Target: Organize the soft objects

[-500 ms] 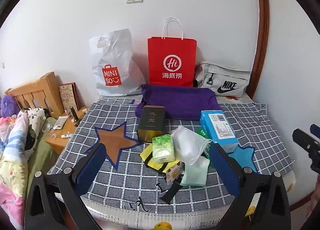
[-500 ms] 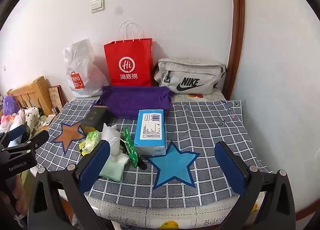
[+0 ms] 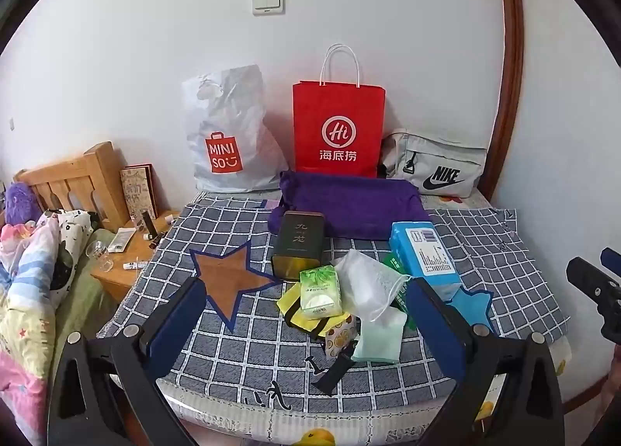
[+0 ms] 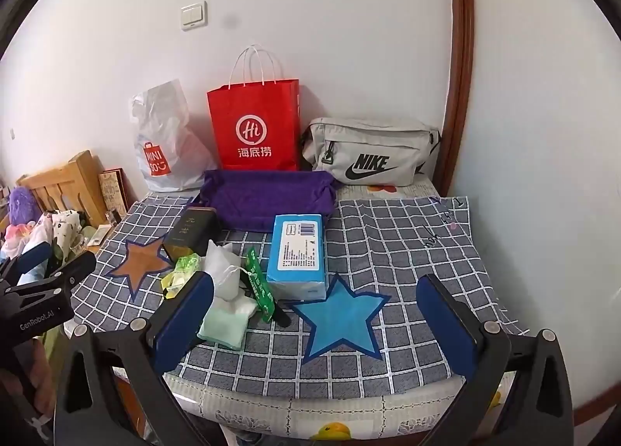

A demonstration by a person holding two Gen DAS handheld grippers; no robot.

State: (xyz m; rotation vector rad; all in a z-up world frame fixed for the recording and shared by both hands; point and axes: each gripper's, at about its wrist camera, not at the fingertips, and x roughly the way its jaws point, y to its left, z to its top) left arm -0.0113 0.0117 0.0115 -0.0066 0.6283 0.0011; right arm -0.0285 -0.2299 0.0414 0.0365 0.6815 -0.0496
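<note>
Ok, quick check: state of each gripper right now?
Left gripper: open, holding nothing, above the pile of soft items.
Right gripper: open, holding nothing, above the blue star.

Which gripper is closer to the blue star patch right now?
Right. The right gripper, fingers open, frames the blue star patch straight ahead. The left gripper, also open, faces the pile of packets, the star off to its right.
</note>
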